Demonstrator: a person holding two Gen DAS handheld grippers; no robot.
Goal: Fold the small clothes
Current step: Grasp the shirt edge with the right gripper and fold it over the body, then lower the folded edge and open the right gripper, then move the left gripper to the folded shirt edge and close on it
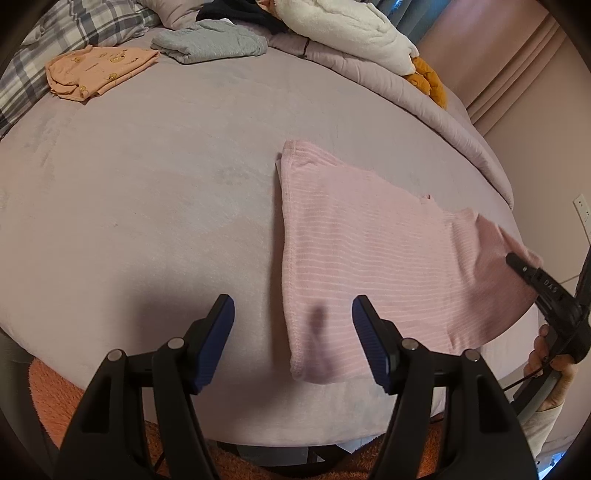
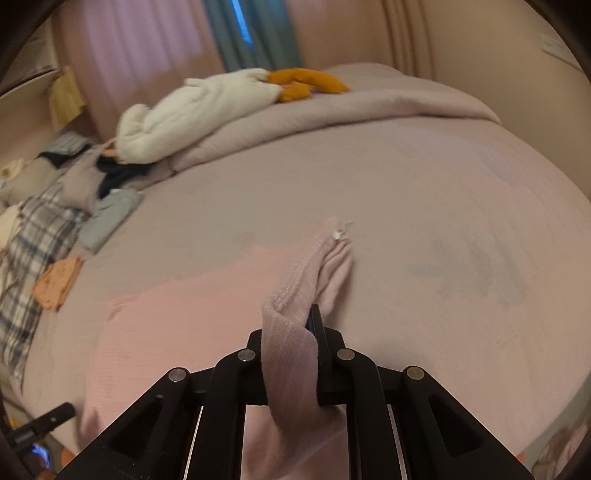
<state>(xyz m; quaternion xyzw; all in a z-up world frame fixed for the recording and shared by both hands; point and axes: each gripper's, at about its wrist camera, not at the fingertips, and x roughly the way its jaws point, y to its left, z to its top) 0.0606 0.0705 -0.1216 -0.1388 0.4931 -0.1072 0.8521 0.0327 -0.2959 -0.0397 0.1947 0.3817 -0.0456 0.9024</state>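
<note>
A pink striped garment (image 1: 369,243) lies on the mauve bed (image 1: 166,192), its left edge folded straight. My left gripper (image 1: 293,314) is open and empty, hovering over the garment's near left corner, blue pads (image 1: 218,332) apart. My right gripper (image 2: 295,332) is shut on the garment's right edge (image 2: 291,354) and holds that part lifted off the bed; it shows at the right of the left wrist view (image 1: 546,288). The rest of the garment (image 2: 177,317) spreads to the left in the right wrist view.
A folded peach garment (image 1: 96,70) and a folded grey one (image 1: 210,44) lie at the far left of the bed. A plaid pillow (image 1: 66,29), a rolled quilt (image 1: 369,74), a white plush toy (image 1: 343,29) with orange feet (image 1: 428,81) sit at the back.
</note>
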